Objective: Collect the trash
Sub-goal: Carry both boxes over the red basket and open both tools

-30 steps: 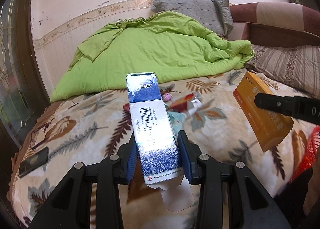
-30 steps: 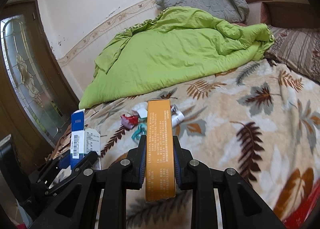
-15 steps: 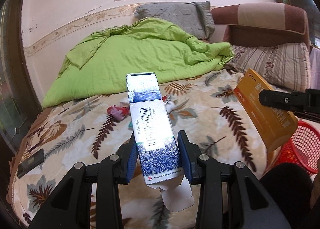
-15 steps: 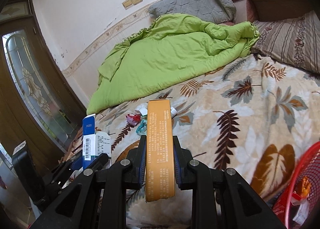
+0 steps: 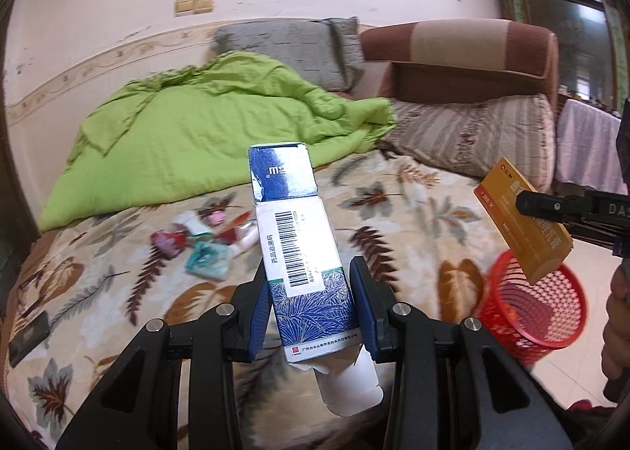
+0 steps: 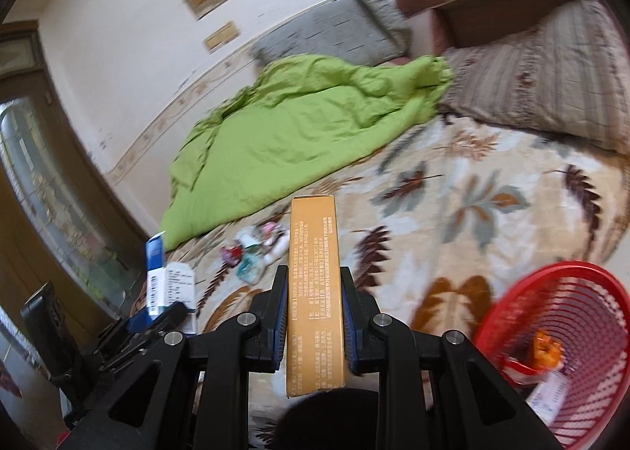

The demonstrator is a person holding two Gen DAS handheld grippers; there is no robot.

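Seen from the left wrist, a bed (image 5: 393, 237) with a leaf-patterned cover fills the room, with a rumpled green quilt (image 5: 204, 135) at its far side, a grey pillow (image 5: 291, 44) against the wall and a striped pillow (image 5: 472, 131) to the right. The left gripper (image 5: 311, 306) is clamped on a blue-and-white carton (image 5: 299, 249), its blue pads pressing the lower sides while the opened top flap points toward the quilt. Small wrappers (image 5: 201, 245) lie scattered on the cover beyond it, left of the carton. A dark flat device (image 5: 27, 336) rests near the bed's left edge. At the right, the right gripper's finger (image 5: 559, 206) holds an orange box (image 5: 523, 221) above a red mesh basket (image 5: 531, 312) standing on the floor beside the bed.

Seen from the right wrist, the same bed (image 6: 492, 213) and green quilt (image 6: 299, 131) lie ahead, blurred. The right gripper (image 6: 313, 316) is closed narrowly on the orange box (image 6: 315, 284), held upright on its thin edge. The red basket (image 6: 571, 351) sits at lower right with some rubbish already inside. At lower left, the left gripper (image 6: 157, 326) carries the blue-and-white carton (image 6: 165, 284). The wrappers (image 6: 252, 253) lie on the cover just past the box.
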